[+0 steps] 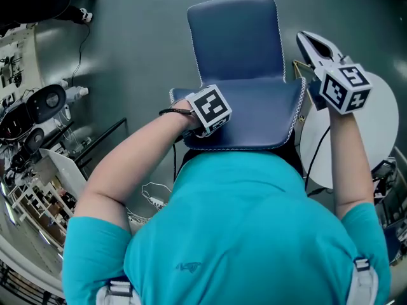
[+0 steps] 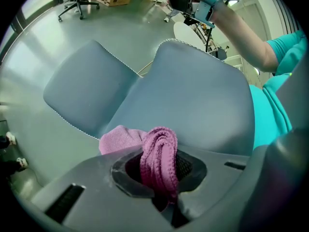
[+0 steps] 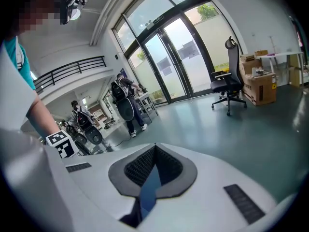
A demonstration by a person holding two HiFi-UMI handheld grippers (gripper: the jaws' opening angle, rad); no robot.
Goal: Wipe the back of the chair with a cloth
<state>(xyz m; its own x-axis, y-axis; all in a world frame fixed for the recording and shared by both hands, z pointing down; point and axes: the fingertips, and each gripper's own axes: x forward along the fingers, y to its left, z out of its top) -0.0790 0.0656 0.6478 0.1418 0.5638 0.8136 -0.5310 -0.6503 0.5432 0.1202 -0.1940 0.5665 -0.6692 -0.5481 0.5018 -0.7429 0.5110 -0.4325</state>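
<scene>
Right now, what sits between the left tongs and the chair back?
A pink cloth, clamped in the left tongs; the left gripper view shows it.

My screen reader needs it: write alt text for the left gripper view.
The left gripper is clamped on a bunched pink cloth, just in front of a blue padded chair with white stitched edges. Grey floor lies beyond.

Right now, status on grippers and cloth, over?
Left gripper shut on pink cloth, held against the blue chair back. Right gripper shut, empty, raised clear. Nothing in the way.
</scene>
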